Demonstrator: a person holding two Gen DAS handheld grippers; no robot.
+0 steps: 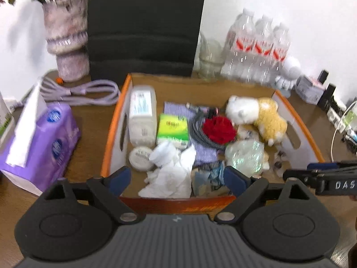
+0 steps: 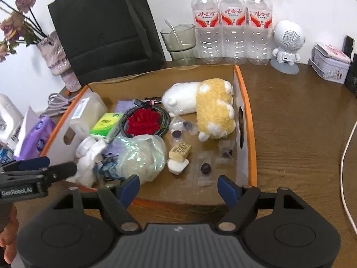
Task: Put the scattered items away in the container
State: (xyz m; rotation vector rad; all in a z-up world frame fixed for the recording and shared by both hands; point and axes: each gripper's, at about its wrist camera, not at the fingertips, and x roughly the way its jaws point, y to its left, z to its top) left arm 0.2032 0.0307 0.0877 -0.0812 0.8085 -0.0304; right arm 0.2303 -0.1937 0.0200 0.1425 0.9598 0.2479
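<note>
Both grippers hover over the near rim of the cardboard box (image 2: 244, 102). Left gripper (image 1: 176, 178): jaws wide apart, holding nothing. Right gripper (image 2: 178, 186): jaws apart, likewise empty.

The box lies at twelve o'clock from each gripper, its long axis running nine to three. Neither hand is clearly nearer.

Count inside:
- one plush toy (image 2: 200, 107)
- one red flower (image 2: 142, 121)
- one green tissue pack (image 2: 107, 126)
- one crumpled clear bag (image 2: 142, 156)

Outside, at nine o'clock: one purple tissue pack (image 1: 42, 143), nearer the left hand, and one lilac cable (image 1: 89, 91).
</note>
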